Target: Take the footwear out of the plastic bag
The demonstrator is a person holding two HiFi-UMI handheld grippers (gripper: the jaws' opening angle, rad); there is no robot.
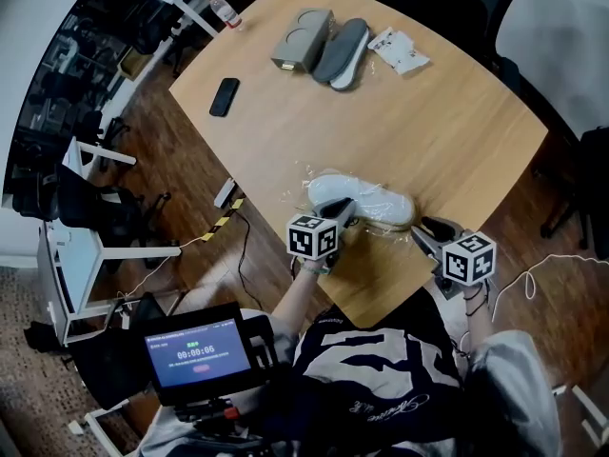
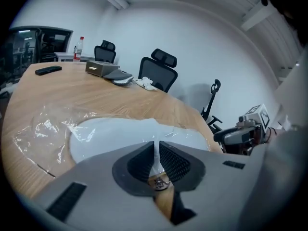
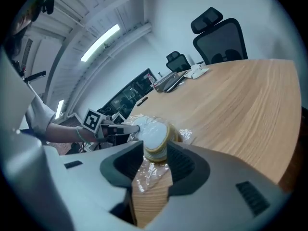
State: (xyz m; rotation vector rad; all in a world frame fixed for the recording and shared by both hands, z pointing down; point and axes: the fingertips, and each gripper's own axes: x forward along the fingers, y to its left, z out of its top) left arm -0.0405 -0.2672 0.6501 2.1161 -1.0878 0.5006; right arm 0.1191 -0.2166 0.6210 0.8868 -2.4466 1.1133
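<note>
A white shoe (image 1: pixel 362 198) lies inside a clear plastic bag (image 1: pixel 303 190) near the front edge of the wooden table (image 1: pixel 457 131). My left gripper (image 1: pixel 344 215) is at the shoe's left end. In the left gripper view its jaws (image 2: pixel 156 146) are shut on a thin fold of the bag (image 2: pixel 43 129), with the shoe (image 2: pixel 120 134) just beyond. My right gripper (image 1: pixel 421 229) is at the shoe's right end. In the right gripper view it (image 3: pixel 155 150) is open. Loose bag film (image 3: pixel 149 174) lies between its jaws, and the shoe's end (image 3: pixel 153 131) sits at their tips.
At the table's far side lie a grey box (image 1: pixel 303 38), a grey shoe (image 1: pixel 343 53) and a crumpled white wrapper (image 1: pixel 398 49). A black phone (image 1: pixel 225 96) lies at the left. A bottle (image 1: pixel 224 10) stands on a side desk. Office chairs (image 2: pixel 158 71) ring the table.
</note>
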